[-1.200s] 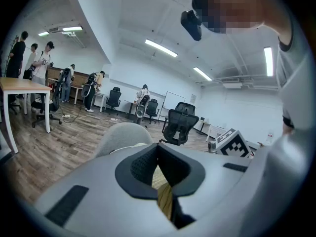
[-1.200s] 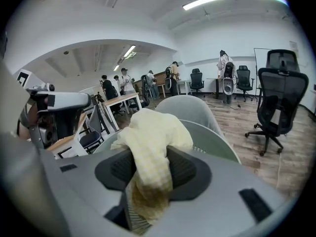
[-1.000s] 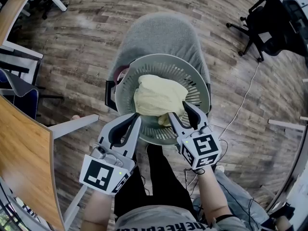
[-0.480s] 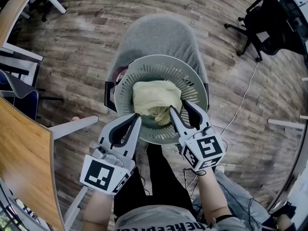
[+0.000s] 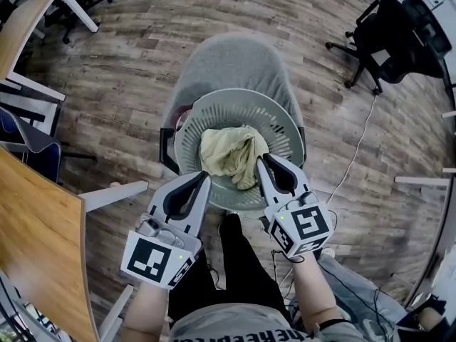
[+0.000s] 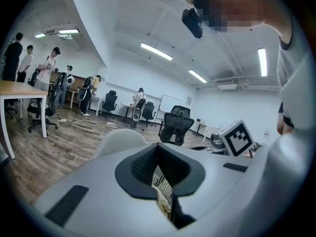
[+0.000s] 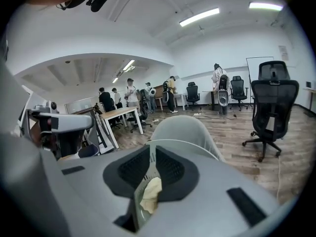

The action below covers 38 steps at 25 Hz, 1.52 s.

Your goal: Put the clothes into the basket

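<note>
A round grey basket [image 5: 235, 109] sits on the seat of a grey chair [image 5: 228, 59], and a crumpled yellow cloth [image 5: 229, 155] lies inside it, towards the near side. Both grippers hang over the basket's near rim. The left gripper [image 5: 201, 179] is just off the cloth's left edge with its fingers together and nothing between them. The right gripper [image 5: 262, 161] is at the cloth's right edge. Its jaws have just been closing and now stand almost together. Basket and cloth show only through the thin slit between them, and nothing is pinched.

The person's dark trousers [image 5: 235, 262] are close below the basket. A wooden table [image 5: 35, 248] edges in at the left. A black office chair [image 5: 399, 34] stands well off to the right, and a cable [image 5: 360, 148] trails across the wood floor [image 5: 128, 70]. People [image 7: 129, 95] stand at desks far back.
</note>
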Each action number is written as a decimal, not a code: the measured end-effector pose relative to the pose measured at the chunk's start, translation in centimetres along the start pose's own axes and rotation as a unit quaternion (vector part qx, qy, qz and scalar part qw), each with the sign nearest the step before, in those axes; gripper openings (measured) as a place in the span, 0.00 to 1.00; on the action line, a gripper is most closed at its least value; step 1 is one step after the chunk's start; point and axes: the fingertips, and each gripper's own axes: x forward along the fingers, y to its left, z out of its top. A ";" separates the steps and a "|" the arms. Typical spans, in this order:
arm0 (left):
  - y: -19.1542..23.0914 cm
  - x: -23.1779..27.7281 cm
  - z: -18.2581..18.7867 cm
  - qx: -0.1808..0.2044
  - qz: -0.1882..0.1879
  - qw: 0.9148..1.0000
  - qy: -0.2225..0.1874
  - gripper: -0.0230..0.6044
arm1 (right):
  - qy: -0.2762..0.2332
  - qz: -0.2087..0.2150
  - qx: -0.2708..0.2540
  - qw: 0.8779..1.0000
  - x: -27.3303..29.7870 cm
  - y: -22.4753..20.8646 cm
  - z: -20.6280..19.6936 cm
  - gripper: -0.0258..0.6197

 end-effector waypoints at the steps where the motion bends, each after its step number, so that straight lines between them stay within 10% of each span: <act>1: -0.1 -0.1 0.2 0.002 -0.005 1.000 -0.001 0.06 | -0.005 -0.002 0.001 1.000 -0.3 0.2 0.3 0.11; 38: -10.6 -8.0 5.7 0.090 -0.190 0.977 -0.039 0.06 | -0.192 -0.075 -0.009 0.978 -18.3 12.3 8.6 0.05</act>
